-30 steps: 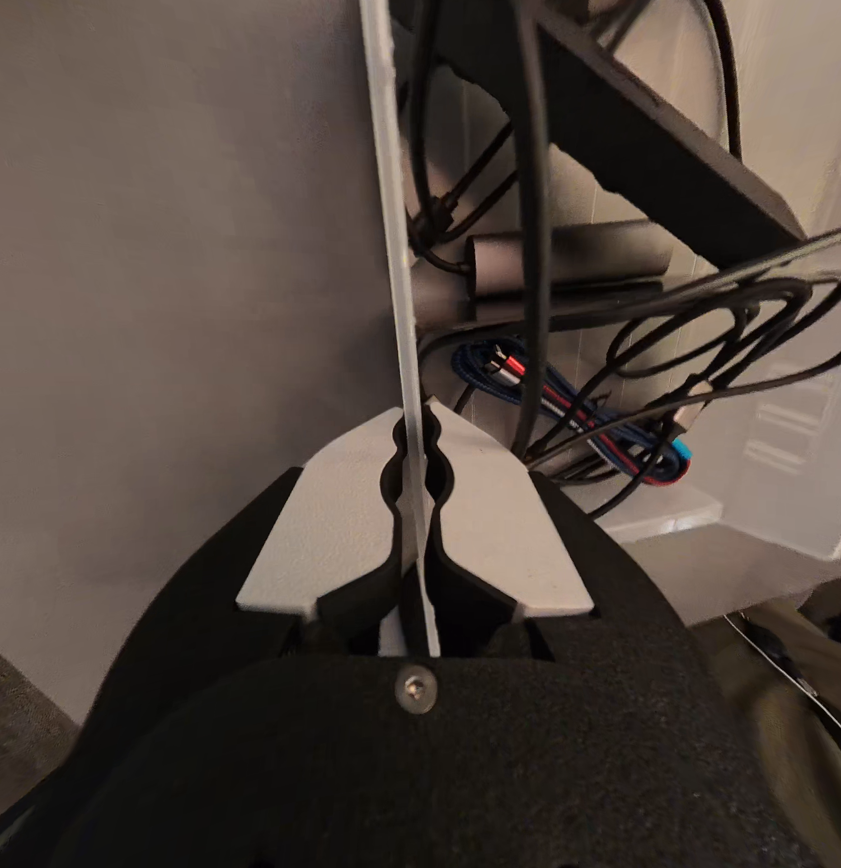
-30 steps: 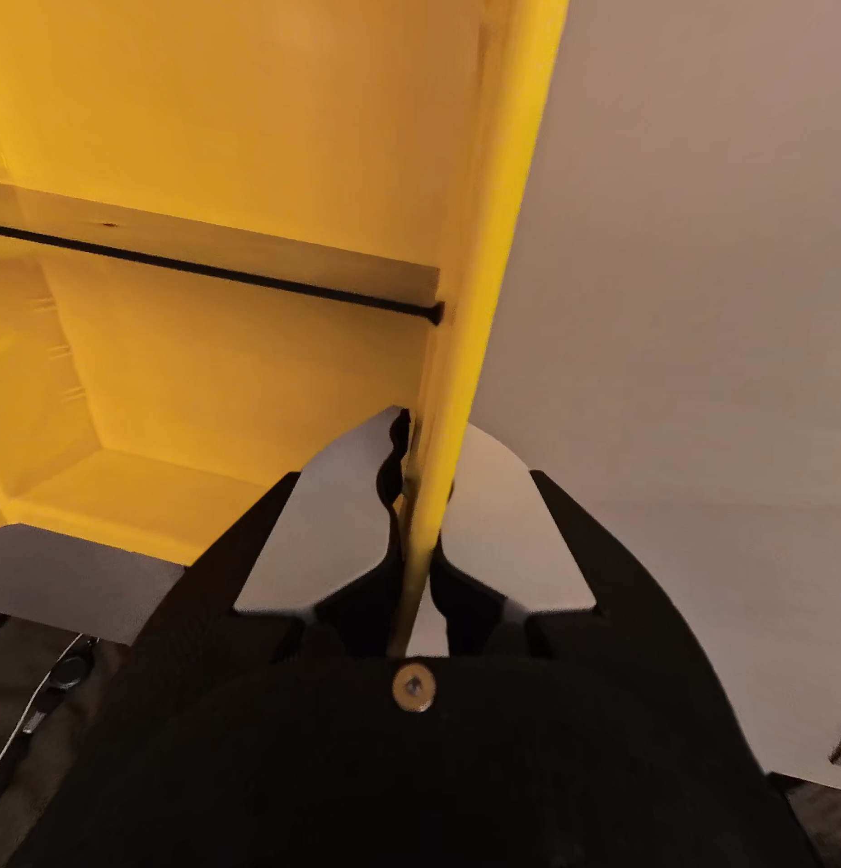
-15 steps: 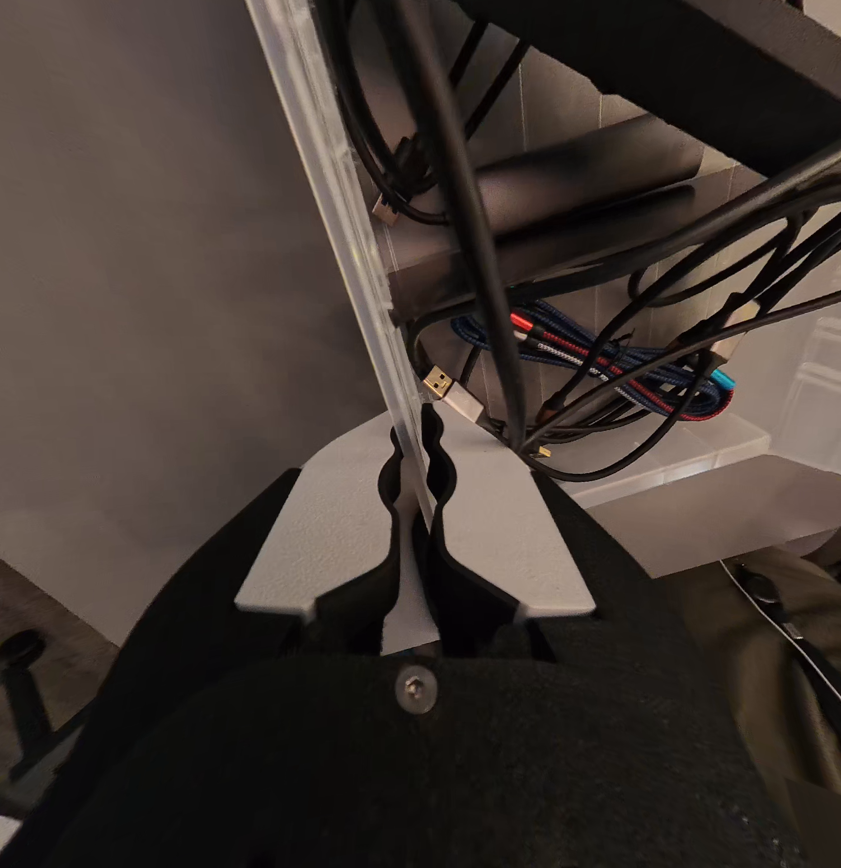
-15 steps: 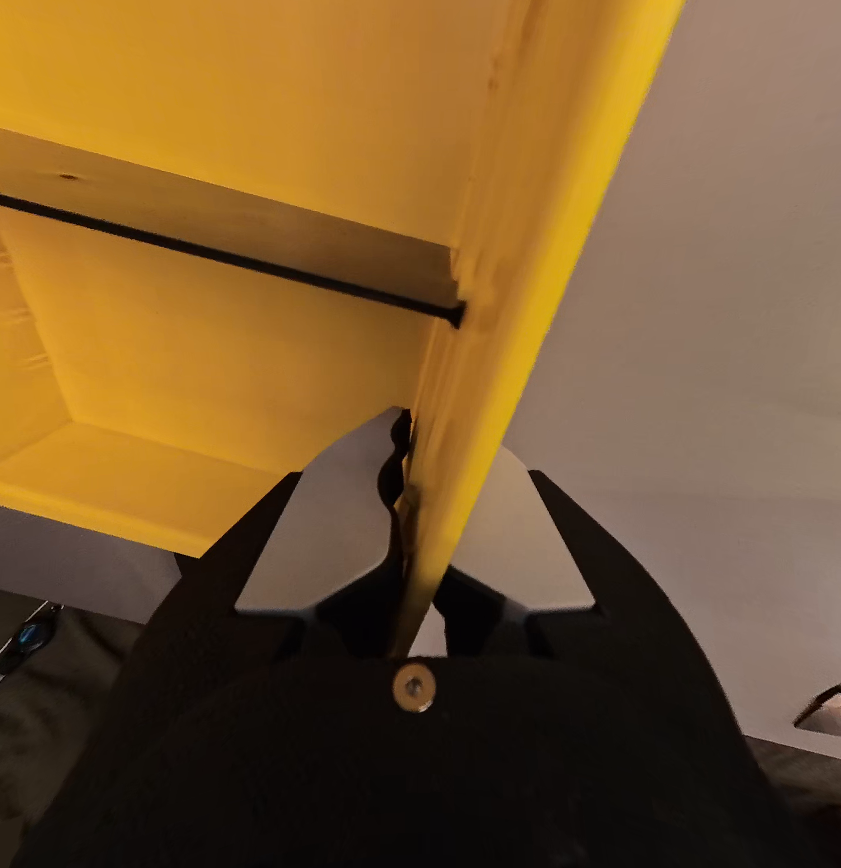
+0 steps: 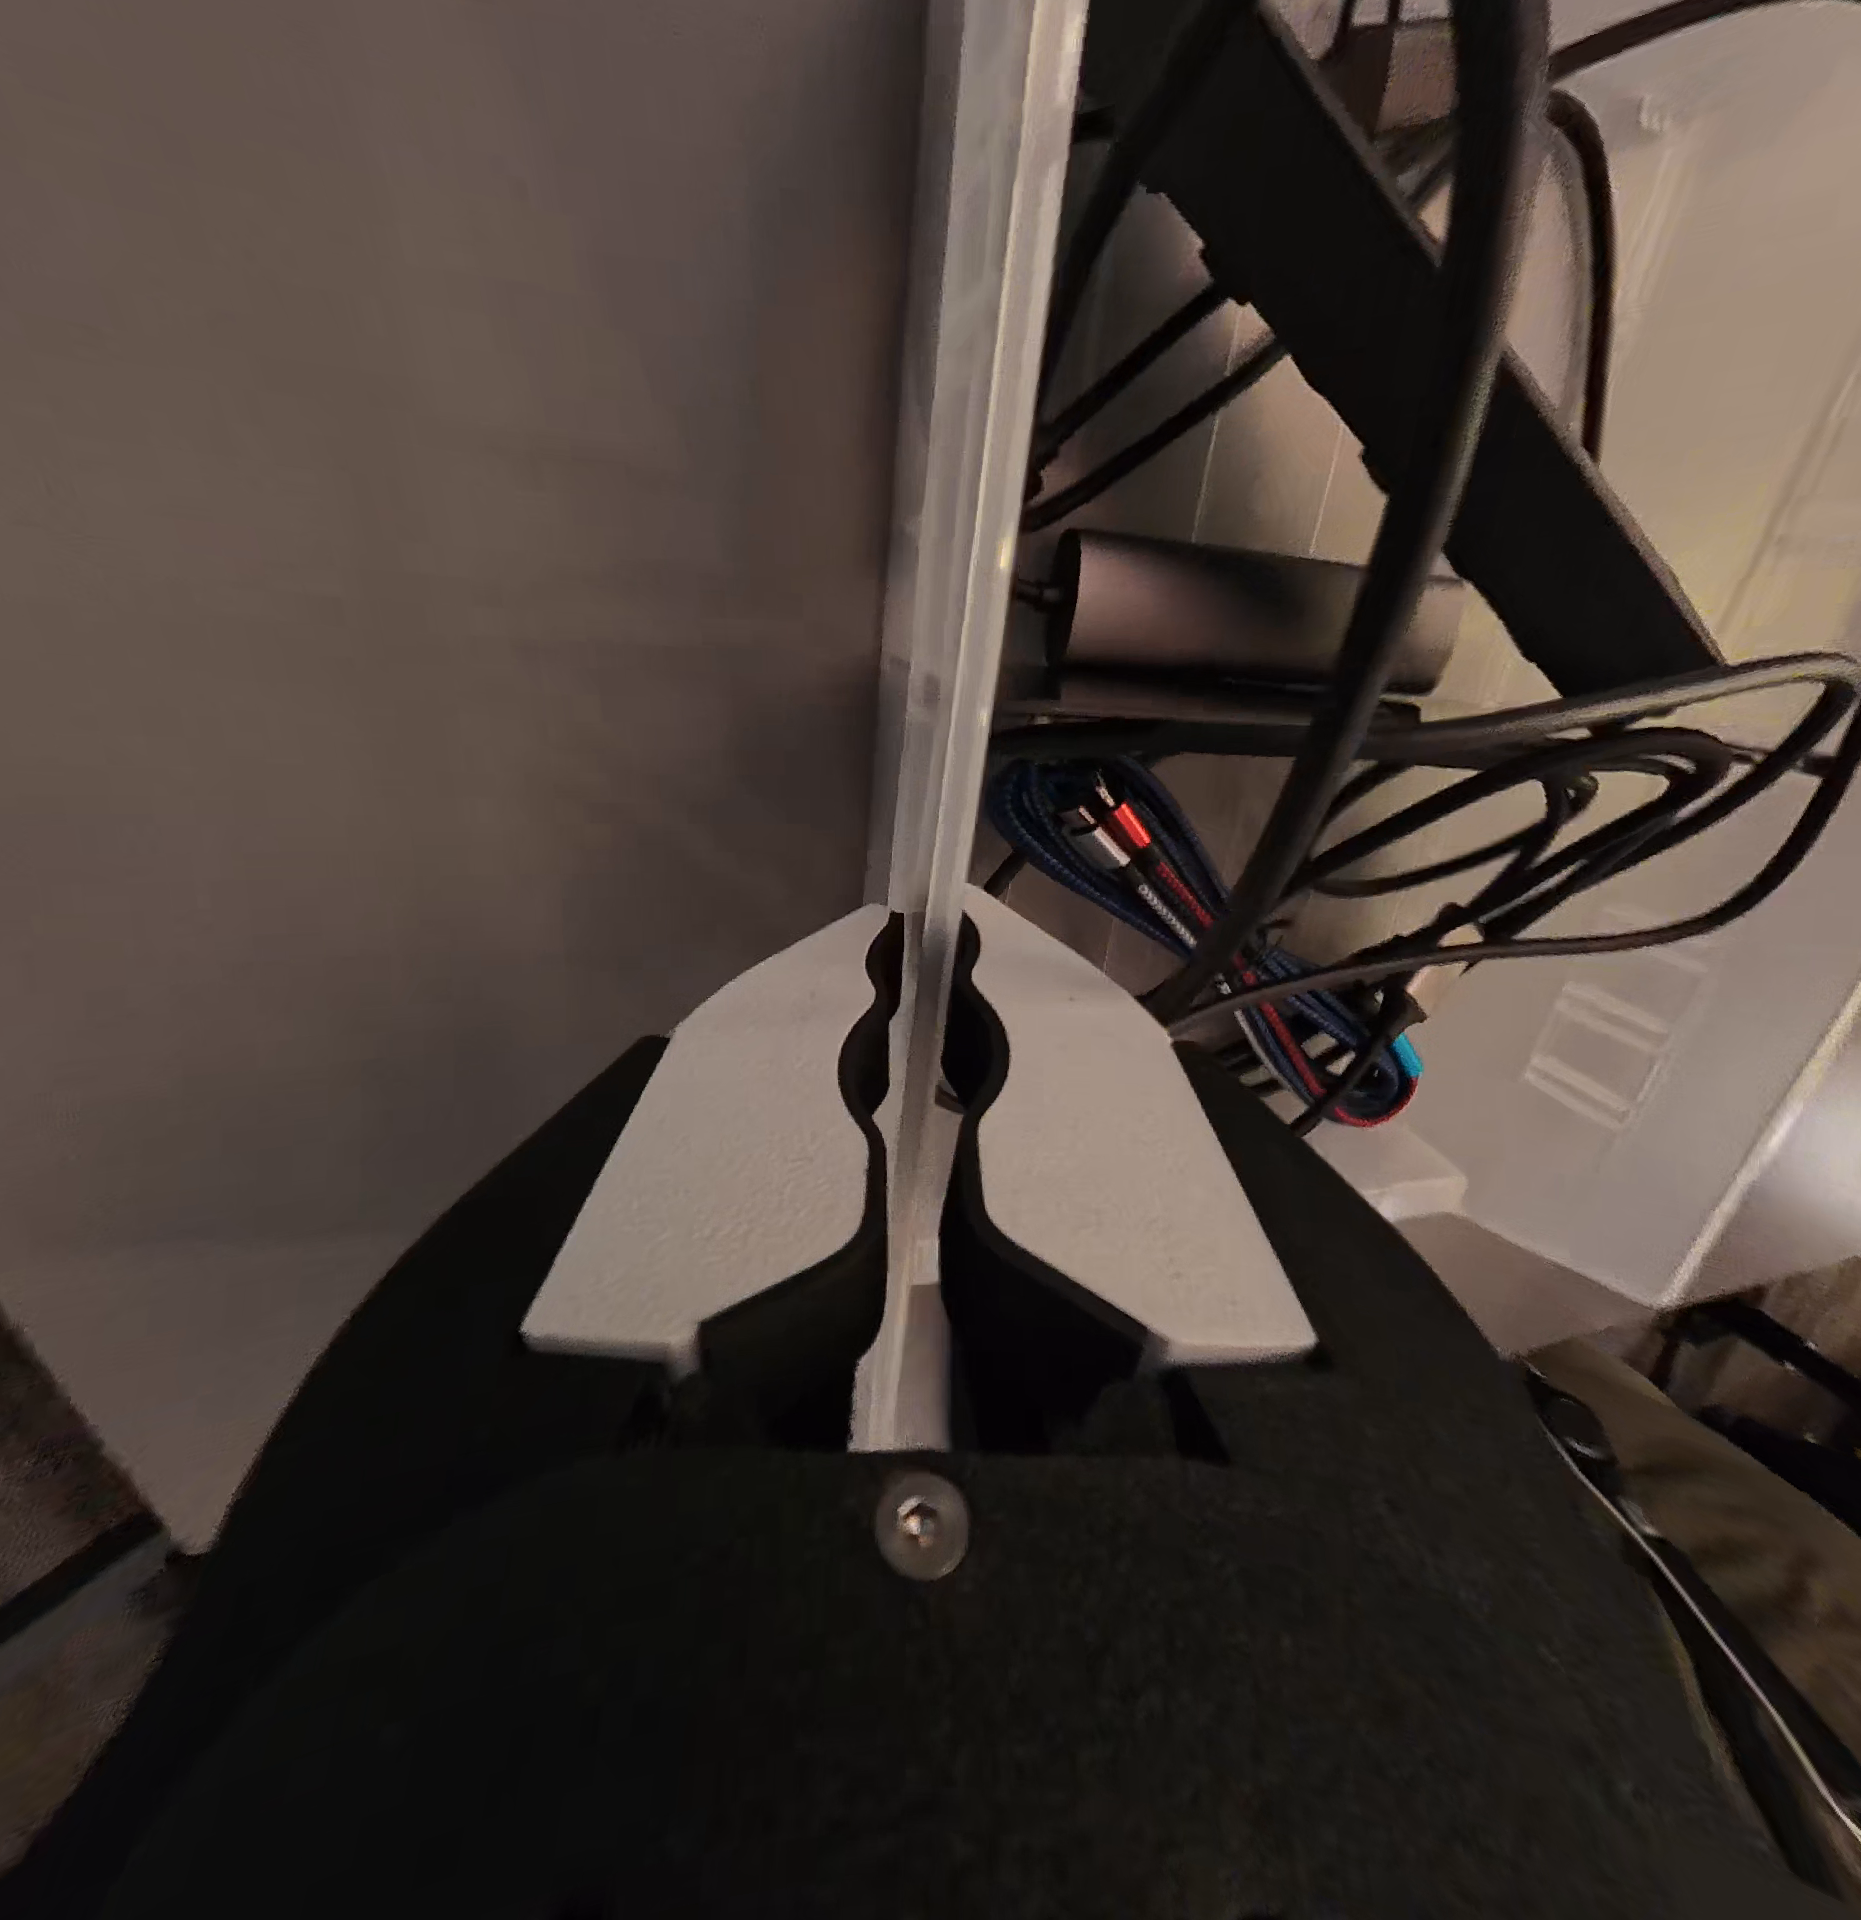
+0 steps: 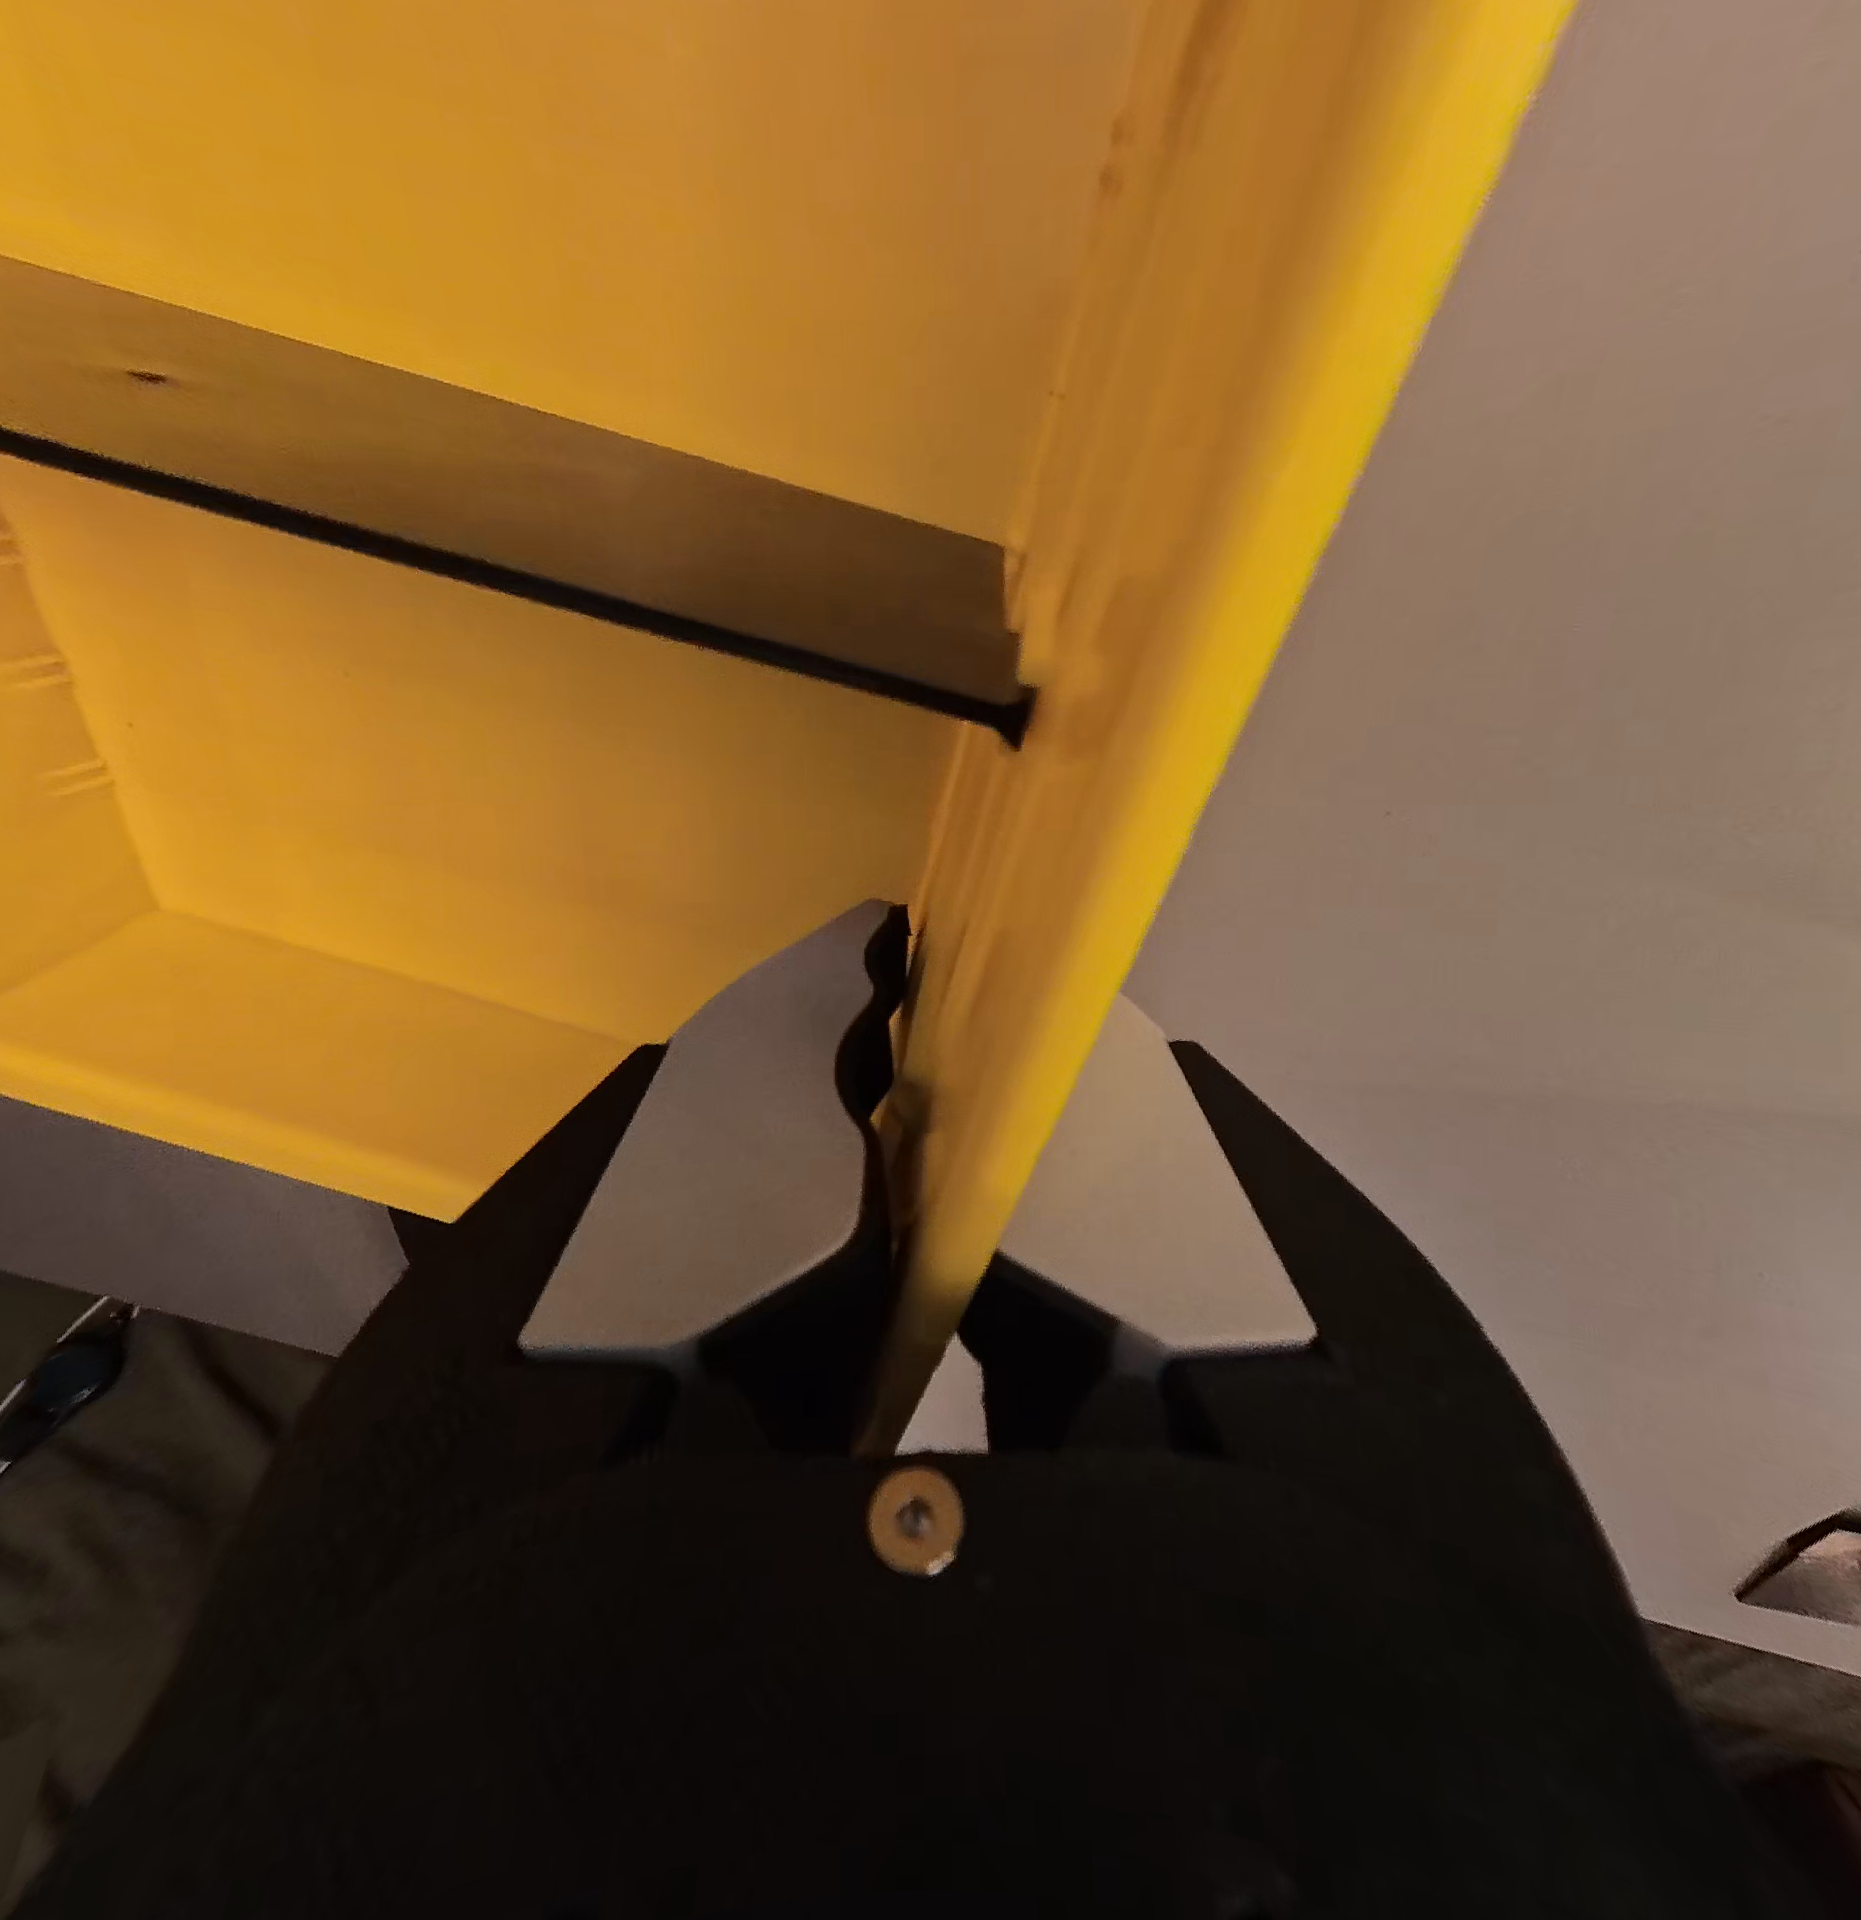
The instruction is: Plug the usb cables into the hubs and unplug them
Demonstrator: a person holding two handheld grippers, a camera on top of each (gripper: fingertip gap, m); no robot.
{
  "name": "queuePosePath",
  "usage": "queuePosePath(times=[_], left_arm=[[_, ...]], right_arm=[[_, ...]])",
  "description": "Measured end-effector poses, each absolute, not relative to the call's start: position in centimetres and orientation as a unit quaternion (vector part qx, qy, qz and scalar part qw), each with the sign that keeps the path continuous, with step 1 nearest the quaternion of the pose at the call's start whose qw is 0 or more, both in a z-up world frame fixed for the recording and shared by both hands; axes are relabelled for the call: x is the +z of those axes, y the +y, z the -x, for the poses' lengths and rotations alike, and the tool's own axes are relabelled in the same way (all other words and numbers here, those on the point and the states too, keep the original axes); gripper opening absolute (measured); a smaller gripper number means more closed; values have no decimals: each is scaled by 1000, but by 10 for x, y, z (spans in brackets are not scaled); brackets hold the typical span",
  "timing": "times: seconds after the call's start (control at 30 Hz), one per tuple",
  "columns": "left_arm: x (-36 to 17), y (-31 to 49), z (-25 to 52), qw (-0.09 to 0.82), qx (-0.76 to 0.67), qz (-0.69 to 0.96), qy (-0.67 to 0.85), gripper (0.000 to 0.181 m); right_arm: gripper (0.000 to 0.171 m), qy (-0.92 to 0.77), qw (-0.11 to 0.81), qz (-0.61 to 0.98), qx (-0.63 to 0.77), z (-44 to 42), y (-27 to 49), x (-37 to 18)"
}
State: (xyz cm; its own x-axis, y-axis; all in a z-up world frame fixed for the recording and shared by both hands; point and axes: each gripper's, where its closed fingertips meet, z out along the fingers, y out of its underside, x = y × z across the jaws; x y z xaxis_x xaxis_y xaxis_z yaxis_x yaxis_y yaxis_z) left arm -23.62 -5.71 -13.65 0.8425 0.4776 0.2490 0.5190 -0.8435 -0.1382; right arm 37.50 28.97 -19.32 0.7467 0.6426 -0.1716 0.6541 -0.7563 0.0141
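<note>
My left gripper (image 5: 924, 920) is shut on the edge of a clear plastic bin (image 5: 957, 540), seen edge-on. Inside the bin lie a dark grey hub (image 5: 1269, 623), several black cables (image 5: 1445, 520) and a bundle of blue and red braided usb cables (image 5: 1144, 862). A wide black bar (image 5: 1477, 343) crosses the bin diagonally. My right gripper (image 6: 921, 925) is shut on the side wall of a yellow bin (image 6: 1165, 582). The yellow bin looks empty inside, with a thin black rod (image 6: 510, 582) across it.
A plain pale wall (image 5: 386, 520) fills the space beside the clear bin and also beside the yellow bin in the right wrist view (image 6: 1580, 727). Olive cloth with a thin cable (image 5: 1736, 1558) lies at lower right. A dark floor strip (image 6: 1819, 1683) shows low right. Spacing between my two grippers at the tips: around 70 cm.
The clear bin has swung back from a tilt to nearly vertical in the left view. The yellow bin's wall has tilted further right and sits closer in the right view. Both grips held.
</note>
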Motion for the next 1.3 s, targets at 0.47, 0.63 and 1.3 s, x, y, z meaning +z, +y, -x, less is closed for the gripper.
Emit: queuePosePath(times=[0.47, 0.63, 1.3], left_arm=[[-137, -75, 262, 137, -115, 919, -351, 8], [-137, -75, 259, 129, -127, 918, -354, 8], [-137, -71, 266, 162, -160, 891, -393, 11]], right_arm=[[6, 328, 37, -941, -80, -384, 285, -193], [5, 317, 36, -944, -80, -392, 288, -193], [5, 318, 37, -945, -74, -396, 301, -193]])
